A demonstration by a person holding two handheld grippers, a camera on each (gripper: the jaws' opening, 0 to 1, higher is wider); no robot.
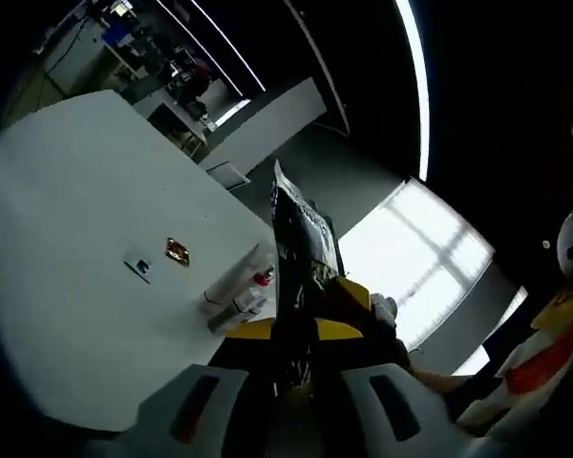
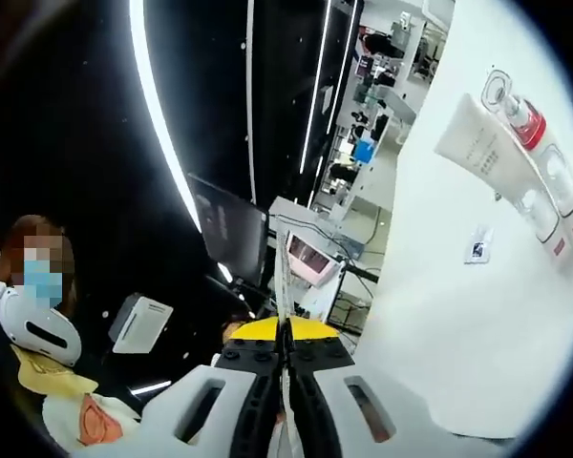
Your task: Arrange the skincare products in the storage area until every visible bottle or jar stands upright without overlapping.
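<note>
Left gripper (image 1: 293, 382), fingers pinching a dark sachet (image 1: 301, 239) upright; right gripper (image 2: 286, 401), fingers pressed onto a thin white sheet (image 2: 281, 286); bottles (image 2: 544, 181) and tube (image 2: 482, 143) lie flat on the counter (image 2: 439, 315), well ahead and right of the right fingers.

White table (image 1: 67, 239), small gold packet (image 1: 178, 252)

A white table (image 1: 76, 239) carries a tube (image 2: 477, 143), clear bottles (image 2: 554, 191) and small packets (image 1: 177, 252).
</note>
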